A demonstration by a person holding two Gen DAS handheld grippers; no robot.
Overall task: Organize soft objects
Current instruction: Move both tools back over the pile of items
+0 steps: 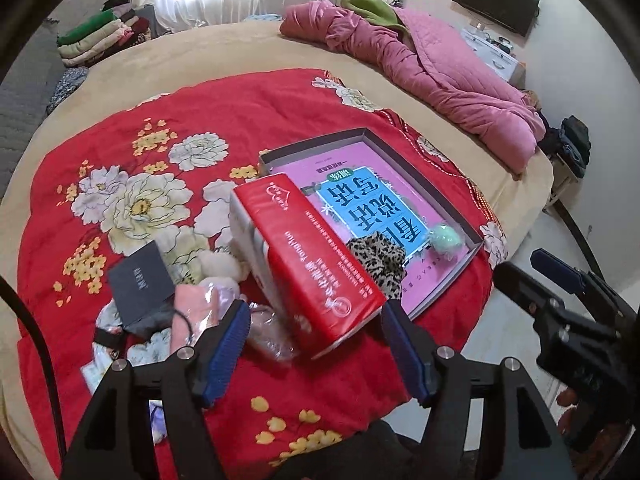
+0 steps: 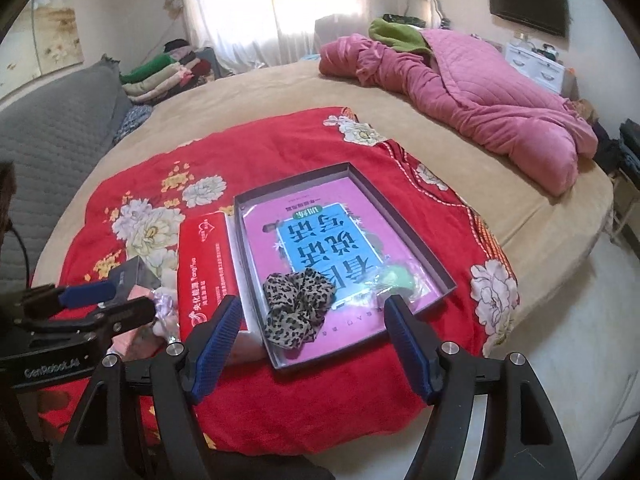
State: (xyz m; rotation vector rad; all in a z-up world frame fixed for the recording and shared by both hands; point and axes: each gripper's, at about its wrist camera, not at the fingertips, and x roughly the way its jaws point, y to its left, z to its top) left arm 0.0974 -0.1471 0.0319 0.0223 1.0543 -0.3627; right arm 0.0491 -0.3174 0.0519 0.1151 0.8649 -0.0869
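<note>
A dark shallow tray (image 2: 292, 181) lined with a pink and blue sheet lies on the red flowered quilt (image 2: 360, 380). A leopard-print scrunchie (image 2: 296, 308) sits in its near corner, a pale green fluffy ball (image 2: 394, 278) beside it. My right gripper (image 2: 312, 308) hovers open above the scrunchie, not touching it. A red tissue box (image 1: 316, 256) lies along the tray's (image 1: 312, 143) left side. My left gripper (image 1: 316, 312) stands open around the box's near end, pads apart from it. White plush puffs (image 1: 218, 266) and a pink item in clear wrap (image 1: 196, 308) lie to its left.
A dark card (image 1: 140, 284) rests on the pile at left. A crumpled pink quilt (image 1: 440, 68) lies at the far right of the bed, folded clothes (image 1: 104, 36) are stacked far left, and a grey sofa (image 2: 52, 128) stands beside the bed. The bed's edge and floor are at right.
</note>
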